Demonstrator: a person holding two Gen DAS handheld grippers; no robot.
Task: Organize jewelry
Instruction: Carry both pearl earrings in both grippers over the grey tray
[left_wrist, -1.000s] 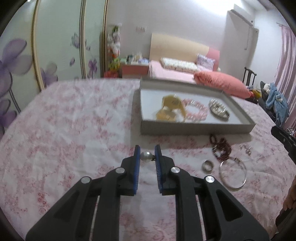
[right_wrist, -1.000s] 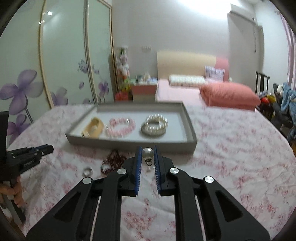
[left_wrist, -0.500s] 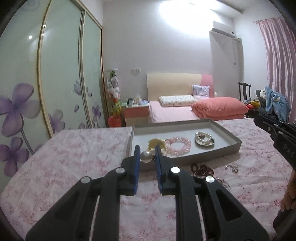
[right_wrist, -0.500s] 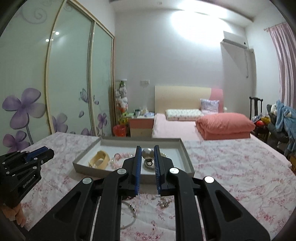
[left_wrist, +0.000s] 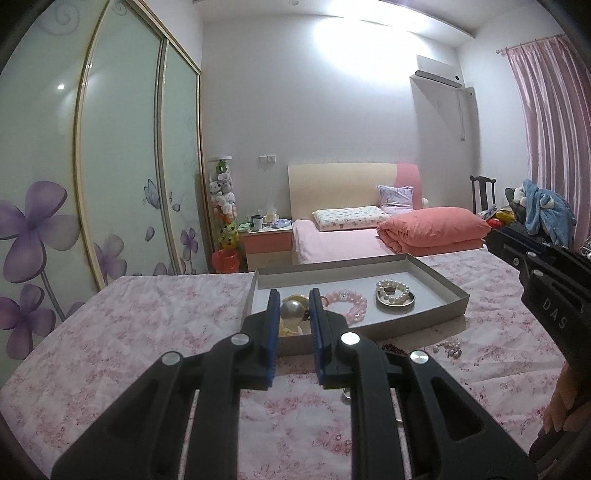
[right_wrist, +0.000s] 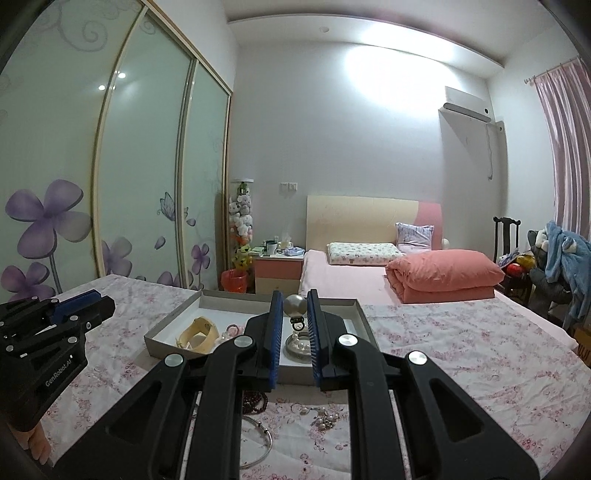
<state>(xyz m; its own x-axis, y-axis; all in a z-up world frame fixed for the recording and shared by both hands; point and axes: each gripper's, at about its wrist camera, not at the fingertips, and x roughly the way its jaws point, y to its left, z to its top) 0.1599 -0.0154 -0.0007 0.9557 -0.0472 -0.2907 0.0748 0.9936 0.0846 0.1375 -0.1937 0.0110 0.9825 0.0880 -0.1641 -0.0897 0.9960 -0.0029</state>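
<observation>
Left wrist: left gripper (left_wrist: 293, 308) near level, pinching pearl earring (left_wrist: 290, 309); right gripper (right_wrist: 294, 308) likewise.

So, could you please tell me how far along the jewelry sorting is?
Done: a yellow bangle, pink bracelet and pearl bracelet lie in the grey tray. In hand: each claw, left and right, grips a pearl earring. Left: a silver bangle, dark beads and a small pearl piece on the bedspread.

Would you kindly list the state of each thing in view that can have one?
Left hand-held gripper: shut on a round pearl earring.
Right hand-held gripper: shut on a second pearl earring.
Shallow grey cardboard tray: open, holding three bracelets.
Frosted floral wardrobe doors: closed.
</observation>
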